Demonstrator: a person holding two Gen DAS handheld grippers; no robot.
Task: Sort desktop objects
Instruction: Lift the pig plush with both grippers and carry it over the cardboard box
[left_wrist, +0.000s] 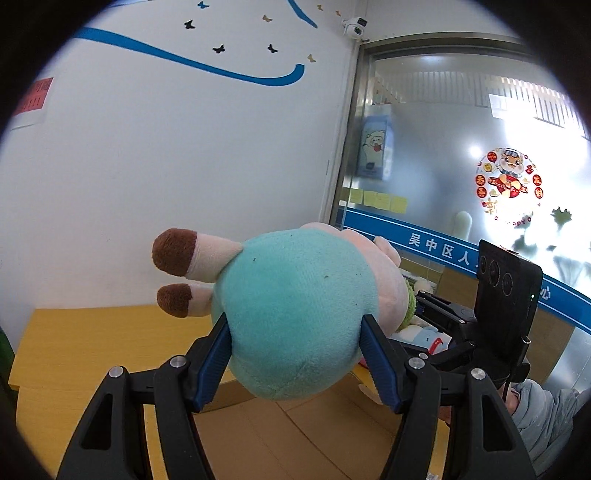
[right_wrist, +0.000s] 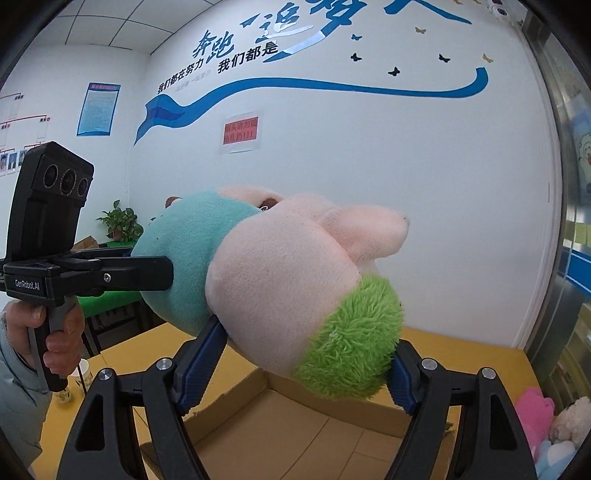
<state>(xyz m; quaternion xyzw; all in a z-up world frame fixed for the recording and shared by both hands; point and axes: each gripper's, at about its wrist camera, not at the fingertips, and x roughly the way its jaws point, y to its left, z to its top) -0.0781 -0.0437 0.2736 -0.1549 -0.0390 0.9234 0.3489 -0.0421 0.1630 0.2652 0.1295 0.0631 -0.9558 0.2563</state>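
Two grippers: both clamp one soft toy, lifted in the air above an open box.
Toy: a plush pig (left_wrist: 295, 314) with a teal fleece body, pale pink head and legs, brown feet and a shaggy green patch on the head; it lies on its side.
Left gripper (left_wrist: 295, 358): black frame, blue ribbed pads (left_wrist: 214, 358) pressed into the teal body from both sides, denting the fleece.
Right gripper (right_wrist: 308, 363): same build; one blue pad bites the pink head, the other sits under the green patch.
Box: a brown cardboard box (right_wrist: 295, 435), flaps open, directly beneath the toy on a yellow tabletop (left_wrist: 92, 339).
Person: a hand (right_wrist: 55, 332) in a pale grey sleeve grasps the left gripper's handle.
Other toys: a pink plush (right_wrist: 533, 413) and a cream plush (right_wrist: 574, 417) lie at the table's right edge, well apart from the held pig.
Backdrop: a white wall (left_wrist: 184, 147) with blue lettering and butterfly stickers; a potted green plant (right_wrist: 120, 221) stands far left.
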